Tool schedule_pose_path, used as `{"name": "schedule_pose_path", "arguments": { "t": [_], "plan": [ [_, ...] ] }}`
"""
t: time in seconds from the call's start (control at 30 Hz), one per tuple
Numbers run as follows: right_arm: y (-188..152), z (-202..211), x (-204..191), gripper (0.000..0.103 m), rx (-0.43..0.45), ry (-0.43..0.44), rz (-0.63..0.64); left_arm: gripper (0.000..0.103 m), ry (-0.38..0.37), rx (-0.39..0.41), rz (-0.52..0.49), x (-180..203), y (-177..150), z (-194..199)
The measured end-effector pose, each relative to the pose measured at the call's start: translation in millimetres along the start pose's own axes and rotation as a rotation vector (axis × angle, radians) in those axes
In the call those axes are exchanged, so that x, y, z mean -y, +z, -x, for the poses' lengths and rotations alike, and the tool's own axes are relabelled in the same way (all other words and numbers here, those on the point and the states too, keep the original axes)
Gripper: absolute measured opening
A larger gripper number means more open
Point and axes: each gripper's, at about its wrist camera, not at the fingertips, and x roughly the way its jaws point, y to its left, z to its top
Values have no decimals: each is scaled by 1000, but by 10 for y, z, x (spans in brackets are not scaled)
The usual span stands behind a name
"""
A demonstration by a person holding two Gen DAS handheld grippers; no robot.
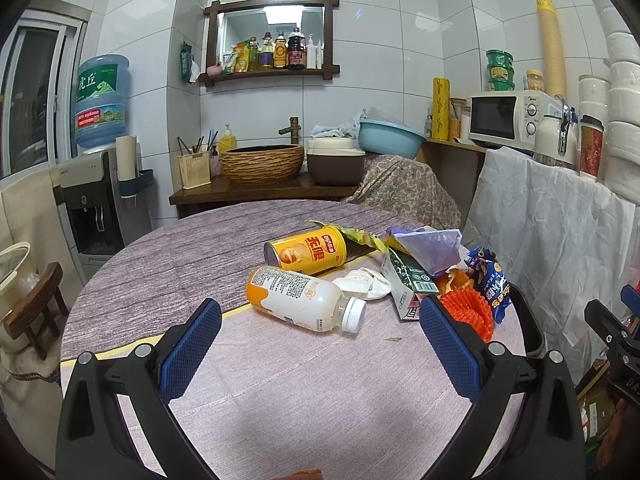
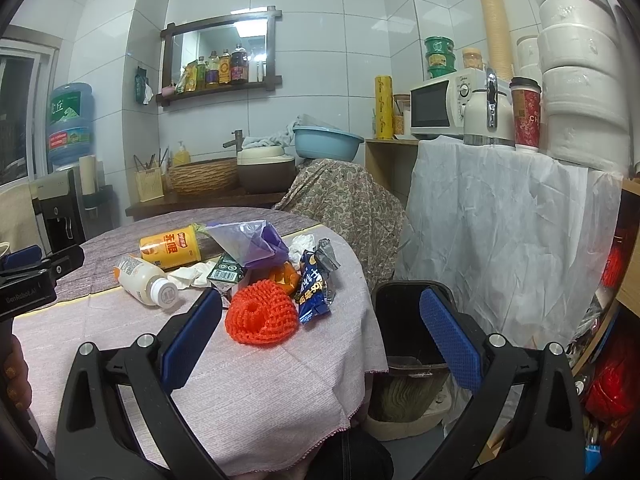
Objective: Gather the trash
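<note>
A: Trash first. Where?

B: Heap on the table [image 1: 168,248], nothing collected yet by the look of it. Bottle [image 1: 304,300] lies on its side, cap toward 4 o'clock, long axis about 10-to-4 in the left view. It sits at 12 o'clock from the left gripper [image 1: 320,344], just ahead of the pads, roughly crosswise to them.

A: Gripper states?

B: Left gripper wide apart, holding nothing. Right gripper [image 2: 320,336] the same: spread wide, empty.

A: What does the right one face?

B: Orange net [image 2: 262,316], at 11 o'clock, close by the left pad. Blue wrapper [image 2: 314,294] just beside the net at its 2 o'clock. Carton [image 2: 226,276] at the net's 10 o'clock, purple bag [image 2: 252,240] over the carton. Can [image 2: 170,248] on its side behind the bottle, long axis near 9-to-3. White tissue [image 2: 192,274] between bottle and carton.

A: Who takes what?

B: My guess: the left is nearer the bottle, the right nearer the net and wrapper.

A: Containers?

B: Black bin [image 2: 404,320] on the floor just off the table edge, at 1 o'clock from the right gripper, between its pads. Inside is dark; cannot tell if anything is in it. The right is the nearer one to drop into it.
</note>
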Motion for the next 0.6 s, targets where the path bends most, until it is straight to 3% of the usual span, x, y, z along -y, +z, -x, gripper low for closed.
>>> {"name": "schedule_pose_path", "arguments": {
  "t": [0.6],
  "plan": [
    [-10, -11, -12, 98, -5, 2, 1, 98, 1, -2, 0, 3, -15, -1]
  ]
}}
